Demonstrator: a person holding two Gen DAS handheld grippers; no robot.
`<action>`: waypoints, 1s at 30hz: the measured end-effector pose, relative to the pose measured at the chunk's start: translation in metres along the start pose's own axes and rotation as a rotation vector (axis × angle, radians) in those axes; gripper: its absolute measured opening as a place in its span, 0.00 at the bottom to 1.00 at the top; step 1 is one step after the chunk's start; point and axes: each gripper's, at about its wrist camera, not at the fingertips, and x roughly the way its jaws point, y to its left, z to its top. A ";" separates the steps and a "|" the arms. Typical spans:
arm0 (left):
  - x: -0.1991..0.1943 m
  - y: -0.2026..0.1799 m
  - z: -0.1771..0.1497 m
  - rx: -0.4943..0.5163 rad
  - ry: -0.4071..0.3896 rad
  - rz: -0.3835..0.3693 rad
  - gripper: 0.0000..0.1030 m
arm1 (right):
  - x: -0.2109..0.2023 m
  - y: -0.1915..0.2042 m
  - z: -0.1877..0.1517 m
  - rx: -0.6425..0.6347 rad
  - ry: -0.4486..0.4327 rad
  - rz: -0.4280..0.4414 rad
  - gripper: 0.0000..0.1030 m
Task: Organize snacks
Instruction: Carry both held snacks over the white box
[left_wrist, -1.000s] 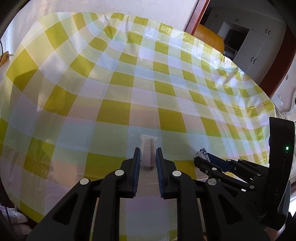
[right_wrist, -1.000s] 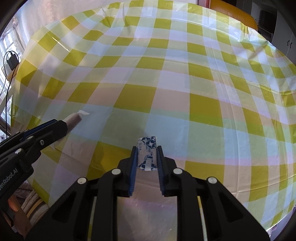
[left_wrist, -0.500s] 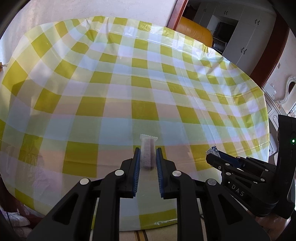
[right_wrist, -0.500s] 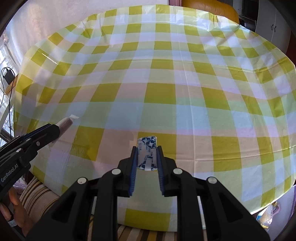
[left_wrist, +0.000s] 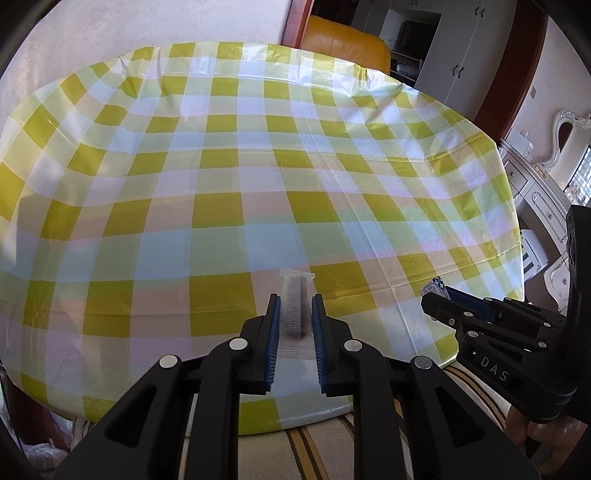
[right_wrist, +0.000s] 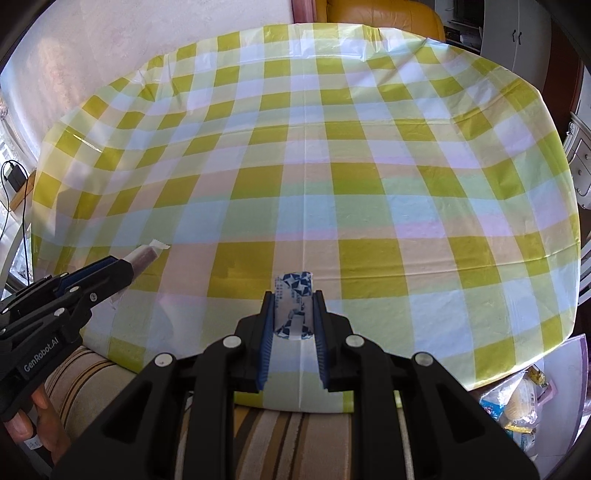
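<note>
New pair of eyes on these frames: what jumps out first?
The yellow checked tablecloth fills both views. Next, each pair of tongs is shut on a snack above its near edge: the left tongs pinch a clear ridged packet, and the right tongs pinch a blue-and-white wrapper.

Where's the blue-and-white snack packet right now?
The blue-and-white packet is clamped in the right gripper, above the table's near edge.

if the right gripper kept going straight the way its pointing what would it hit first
Probably the tablecloth. The right gripper, shut on a blue-and-white packet, points across and slightly down at the checked cloth, with nothing else in that line. Depth is hard to judge through the fisheye.
</note>
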 end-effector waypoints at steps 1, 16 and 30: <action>0.000 -0.005 -0.001 0.008 0.003 -0.002 0.16 | -0.003 -0.004 -0.002 0.007 -0.002 -0.001 0.20; 0.004 -0.075 -0.011 0.123 0.044 -0.068 0.16 | -0.042 -0.075 -0.030 0.110 -0.039 -0.036 0.20; 0.008 -0.148 -0.026 0.196 0.112 -0.222 0.16 | -0.073 -0.153 -0.071 0.229 -0.044 -0.141 0.20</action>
